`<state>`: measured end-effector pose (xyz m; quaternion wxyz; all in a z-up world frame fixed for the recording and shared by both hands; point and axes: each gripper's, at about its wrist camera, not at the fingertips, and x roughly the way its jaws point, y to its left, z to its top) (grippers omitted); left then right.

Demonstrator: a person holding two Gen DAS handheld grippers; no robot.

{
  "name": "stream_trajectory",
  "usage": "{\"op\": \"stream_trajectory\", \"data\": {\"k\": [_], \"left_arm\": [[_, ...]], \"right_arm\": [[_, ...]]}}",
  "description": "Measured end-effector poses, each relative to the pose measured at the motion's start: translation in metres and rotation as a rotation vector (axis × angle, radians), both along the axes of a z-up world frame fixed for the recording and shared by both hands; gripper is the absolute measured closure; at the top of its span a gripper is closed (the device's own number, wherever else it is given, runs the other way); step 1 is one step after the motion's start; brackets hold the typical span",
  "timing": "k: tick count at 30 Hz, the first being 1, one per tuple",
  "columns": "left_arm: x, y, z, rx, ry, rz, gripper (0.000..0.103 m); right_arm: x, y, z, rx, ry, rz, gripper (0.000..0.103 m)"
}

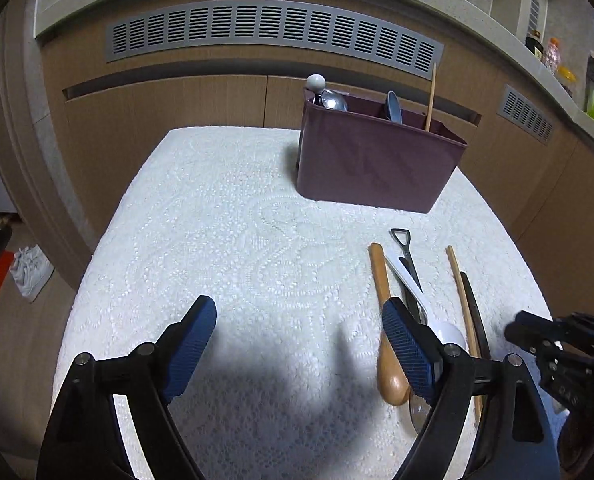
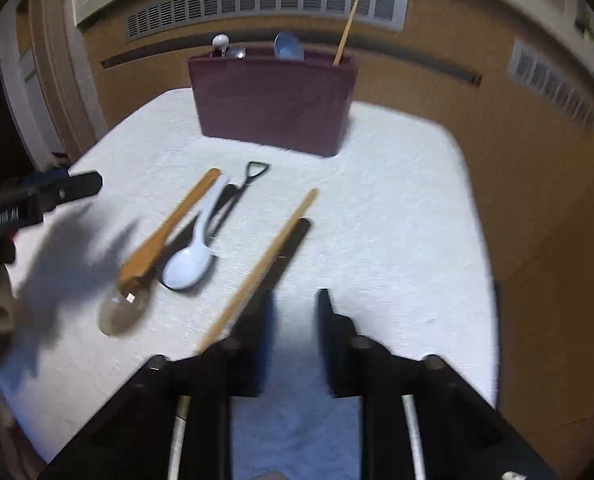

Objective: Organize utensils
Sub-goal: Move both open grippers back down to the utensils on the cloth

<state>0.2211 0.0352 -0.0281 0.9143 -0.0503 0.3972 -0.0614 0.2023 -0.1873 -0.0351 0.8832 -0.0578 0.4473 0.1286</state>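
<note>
A maroon utensil holder [image 1: 377, 164] [image 2: 273, 100] stands at the back of the white lace-covered table [image 1: 225, 240]. It holds a white-knobbed utensil, a metal spoon, a blue spoon and one wooden chopstick. On the cloth lie a wooden spoon [image 1: 383, 304] [image 2: 169, 224], a white spoon [image 1: 417, 292] [image 2: 193, 258], a black-handled utensil [image 1: 403, 246] [image 2: 249, 178], a wooden chopstick [image 1: 463, 300] [image 2: 269, 248] and a dark chopstick [image 1: 475, 308] [image 2: 293, 244]. My left gripper [image 1: 301, 344] [image 2: 57, 190] is open over bare cloth, left of the wooden spoon. My right gripper [image 2: 295, 320] is narrowly open, empty, right of the chopsticks.
A clear spoon bowl [image 2: 117, 312] lies at the wooden spoon's near end. Wooden cabinets with grey vent grilles [image 1: 273, 28] run behind the table. White shoes [image 1: 29, 272] sit on the floor at left. Bottles [image 1: 553, 50] stand on a counter at upper right.
</note>
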Motion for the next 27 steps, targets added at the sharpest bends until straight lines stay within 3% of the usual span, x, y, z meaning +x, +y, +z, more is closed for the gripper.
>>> {"op": "stream_trajectory", "data": {"k": [8,11,18,22,27], "left_arm": [[-0.003,0.013,-0.002,-0.017,0.007,0.026,0.017],[-0.001,0.016,-0.008,-0.034,0.022,0.027,0.017],[0.003,0.015,-0.021,-0.049,0.066,0.024,0.017],[0.003,0.013,-0.022,-0.043,0.074,0.021,0.017],[0.004,0.008,-0.023,-0.033,0.096,0.005,0.017]], "right_arm": [[0.037,0.022,-0.018,0.103,0.144,-0.034,0.088],[0.044,0.026,-0.019,0.067,0.157,-0.065,0.094],[0.069,0.033,-0.02,-0.019,0.144,-0.099,0.094],[0.078,0.042,-0.024,-0.004,0.154,-0.077,0.09],[0.062,0.041,-0.022,-0.002,0.127,-0.024,0.095]]}}
